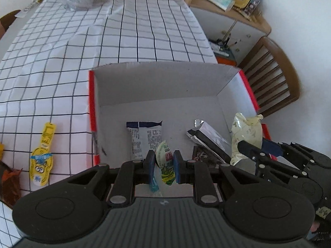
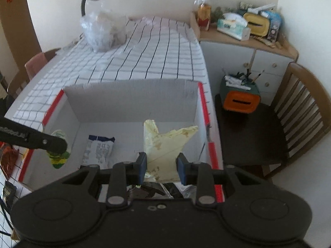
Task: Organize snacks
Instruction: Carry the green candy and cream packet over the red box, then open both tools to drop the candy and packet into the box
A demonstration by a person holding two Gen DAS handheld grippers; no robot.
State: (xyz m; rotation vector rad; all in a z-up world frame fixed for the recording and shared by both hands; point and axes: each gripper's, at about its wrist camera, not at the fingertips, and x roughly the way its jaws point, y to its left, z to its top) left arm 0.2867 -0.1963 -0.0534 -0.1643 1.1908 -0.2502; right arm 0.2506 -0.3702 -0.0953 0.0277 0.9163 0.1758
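Observation:
A white cardboard box with red edges [image 1: 157,82] [image 2: 132,99] stands on the checked tablecloth. My left gripper [image 1: 164,165] is shut on a green and white snack packet [image 1: 165,165] and holds it over the box's near left part; the packet also shows in the right wrist view [image 2: 59,159]. My right gripper [image 2: 161,167] [image 1: 260,150] is shut on a pale yellow snack bag [image 2: 163,144] [image 1: 246,136] over the box's right side. A blue and white packet [image 1: 144,138] [image 2: 99,150] and a silver and black packet [image 1: 209,138] lie inside the box.
A yellow cartoon snack packet [image 1: 42,157] and an orange-brown wrapper [image 1: 9,184] lie on the cloth left of the box. A clear plastic bag [image 2: 103,31] sits at the table's far end. A wooden chair [image 2: 289,119] and a cluttered cabinet [image 2: 248,37] stand to the right.

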